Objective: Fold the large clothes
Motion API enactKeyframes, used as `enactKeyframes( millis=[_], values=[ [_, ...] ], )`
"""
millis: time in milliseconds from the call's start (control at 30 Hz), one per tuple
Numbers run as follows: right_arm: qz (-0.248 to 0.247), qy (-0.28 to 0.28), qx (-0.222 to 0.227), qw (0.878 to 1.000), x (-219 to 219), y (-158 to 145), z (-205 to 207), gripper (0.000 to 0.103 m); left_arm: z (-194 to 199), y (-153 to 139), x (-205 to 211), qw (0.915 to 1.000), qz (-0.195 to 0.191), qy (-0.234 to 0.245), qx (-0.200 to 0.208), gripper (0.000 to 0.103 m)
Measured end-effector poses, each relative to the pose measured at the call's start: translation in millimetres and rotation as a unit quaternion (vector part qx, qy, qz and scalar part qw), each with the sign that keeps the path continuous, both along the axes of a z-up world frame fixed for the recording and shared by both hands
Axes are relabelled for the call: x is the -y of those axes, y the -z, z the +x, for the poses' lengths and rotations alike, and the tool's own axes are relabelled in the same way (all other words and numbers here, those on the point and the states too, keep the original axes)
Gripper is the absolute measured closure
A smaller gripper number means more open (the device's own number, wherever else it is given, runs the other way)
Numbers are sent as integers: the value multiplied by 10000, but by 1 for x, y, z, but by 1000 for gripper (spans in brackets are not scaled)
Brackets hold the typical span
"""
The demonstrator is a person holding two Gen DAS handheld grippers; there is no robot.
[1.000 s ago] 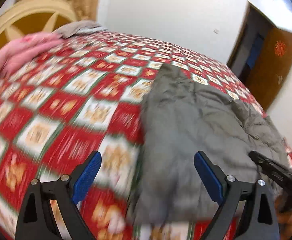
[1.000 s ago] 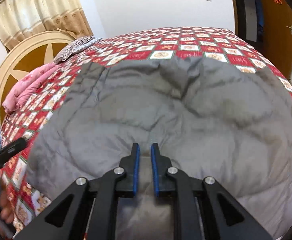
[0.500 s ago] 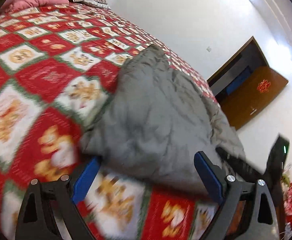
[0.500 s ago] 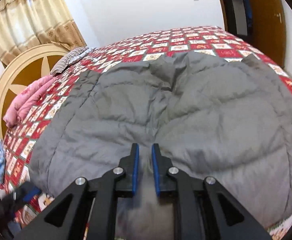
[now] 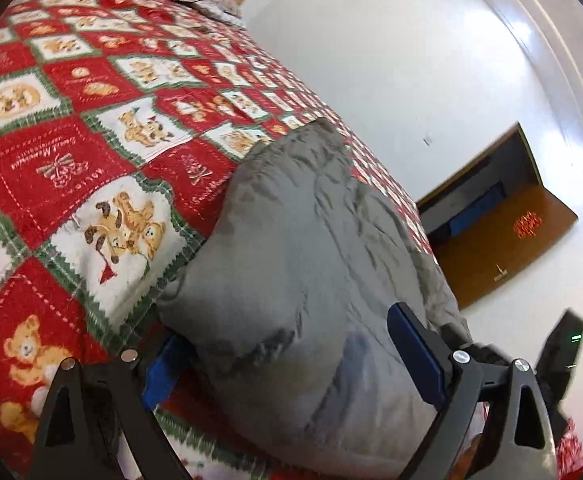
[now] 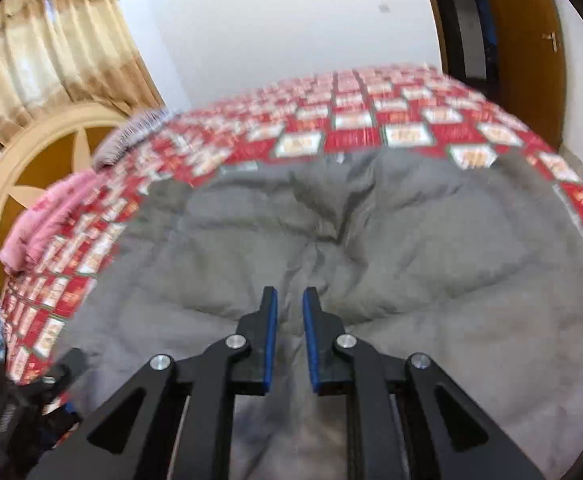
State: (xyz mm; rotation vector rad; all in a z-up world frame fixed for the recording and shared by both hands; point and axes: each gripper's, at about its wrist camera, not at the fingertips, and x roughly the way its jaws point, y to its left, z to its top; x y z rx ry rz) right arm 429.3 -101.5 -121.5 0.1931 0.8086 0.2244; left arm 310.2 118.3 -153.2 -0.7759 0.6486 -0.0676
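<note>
Grey, puffy and soft, the padded jacket (image 5: 303, 280) on the bed (image 5: 91, 152) looks light but slippery: left gripper (image 5: 291, 364) straddles its corner spread wide, right gripper (image 6: 289, 312) pinches its hem.

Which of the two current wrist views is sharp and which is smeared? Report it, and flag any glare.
Left wrist view: mostly sharp; bear prints on the red-and-white patchwork bedspread read clearly, the puffy grey quilted jacket shows crisp wrinkles, glare washes out the white wall upper right. Right wrist view: motion-smeared; bedspread squares and jacket creases blur, only the right gripper stays crisp. Both bend at the fisheye rim.
</note>
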Motion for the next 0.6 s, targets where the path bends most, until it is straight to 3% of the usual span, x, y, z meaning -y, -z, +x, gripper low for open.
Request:
enactKeyframes(
  millis=[67, 200, 300, 333, 400, 500, 600],
  values=[
    [10, -71, -324, 9994, -5, 27, 12, 88, 5, -1, 5, 9999, 161, -47, 9, 8],
    [184, -86, -249, 9995, -2, 34, 10, 88, 22, -2, 19, 9984, 528, 172, 105, 8],
    [410, -99, -322, 9986, 3, 36, 11, 88, 30, -2, 19, 9987, 388, 155, 298, 11],
    [487, -84, -356, 9981, 5, 37, 10, 88, 31, -3, 19, 9988, 323, 158, 336, 16],
    [651, -25, -432, 9969, 6, 37, 9, 88, 38, -7, 16, 9986, 186, 295, 395, 47],
    [958, 78, -569, 9937, 5, 39, 7, 88, 43, -21, 16, 9960, 313, 615, 571, 67],
    [1090, 107, -654, 9918, 2, 40, 2, 88, 36, -40, 20, 9910, 617, 892, 781, 74]
  ],
)
